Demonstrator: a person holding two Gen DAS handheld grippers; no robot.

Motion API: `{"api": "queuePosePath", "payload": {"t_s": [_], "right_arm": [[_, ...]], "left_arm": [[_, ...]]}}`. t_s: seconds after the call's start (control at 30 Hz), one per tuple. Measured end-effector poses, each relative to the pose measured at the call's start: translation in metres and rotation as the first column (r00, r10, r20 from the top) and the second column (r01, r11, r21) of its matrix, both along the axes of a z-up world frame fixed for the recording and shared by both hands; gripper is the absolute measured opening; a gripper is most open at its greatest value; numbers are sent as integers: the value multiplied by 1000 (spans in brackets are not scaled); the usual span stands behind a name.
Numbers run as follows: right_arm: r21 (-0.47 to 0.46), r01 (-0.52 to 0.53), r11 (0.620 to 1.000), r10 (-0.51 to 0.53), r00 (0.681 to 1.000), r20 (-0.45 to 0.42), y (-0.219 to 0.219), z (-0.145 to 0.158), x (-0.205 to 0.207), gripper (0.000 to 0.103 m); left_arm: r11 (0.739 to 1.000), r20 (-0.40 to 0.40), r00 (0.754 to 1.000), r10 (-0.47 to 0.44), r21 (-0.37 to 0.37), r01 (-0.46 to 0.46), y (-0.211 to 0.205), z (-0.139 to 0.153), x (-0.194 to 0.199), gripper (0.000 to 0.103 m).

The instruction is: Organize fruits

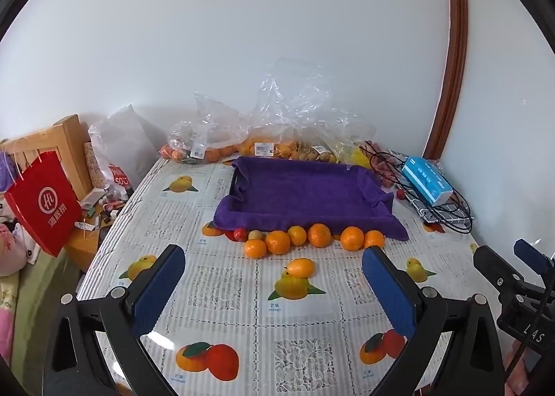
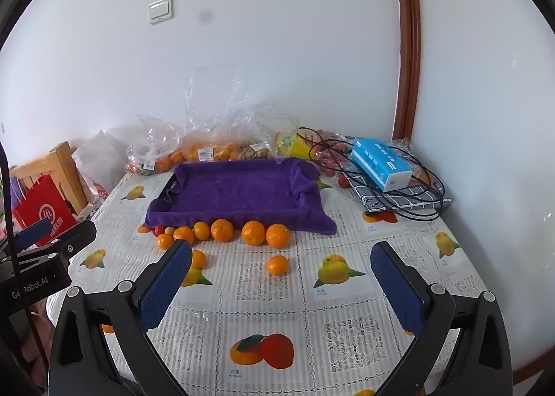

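Eight oranges [image 2: 253, 232], one purple tray [image 2: 239, 187]

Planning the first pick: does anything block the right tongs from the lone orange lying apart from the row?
Nothing visible does. The open right tongs face the lone round orange across bare fruit-print tablecloth; the purple towel-lined tray lies beyond the row.

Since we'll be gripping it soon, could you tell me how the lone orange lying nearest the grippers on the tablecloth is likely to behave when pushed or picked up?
The lone orange looks round, so a nudge would probably roll it across the flat tablecloth. Its rind looks smooth, so it could slip from the ribbed pads. It probably yields under hard squeezing.
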State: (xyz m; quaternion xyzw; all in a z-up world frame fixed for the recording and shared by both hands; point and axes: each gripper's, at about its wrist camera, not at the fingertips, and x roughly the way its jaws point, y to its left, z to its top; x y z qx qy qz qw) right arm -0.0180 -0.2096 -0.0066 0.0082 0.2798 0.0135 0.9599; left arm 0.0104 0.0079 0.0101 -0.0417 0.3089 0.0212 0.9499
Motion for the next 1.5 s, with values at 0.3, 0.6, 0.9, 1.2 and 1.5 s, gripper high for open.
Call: {"api": "queuePosePath", "payload": {"t_s": [0.3,0.6,0.9,1.2,1.5], "right_arm": [[3,-4,1000,4,1000,4,1,-1,-1,102],[2,-2,1000,2,1000,13,1,0,-4,102],[9,-6,1000,6,1000,14,1,2,-5,102],[9,-1,1000,1,1000,14,2,5,-6,102],[4,1,1000,-1,1000,14,0,4,-3,102]], "left_arm": [[1000,9,1000,4,5,-4,-2,-5,-3,103],[1000,14,1000,0,10,-1,-4,-9,-8,103],[1000,14,1000,-7,20,7,-8,-7,-8,103],[1000,18,1000,-11,19,10,-11,-5,-8,103],[1000,24,1000,-13,16,13,-13,-1,-6,103]]}}
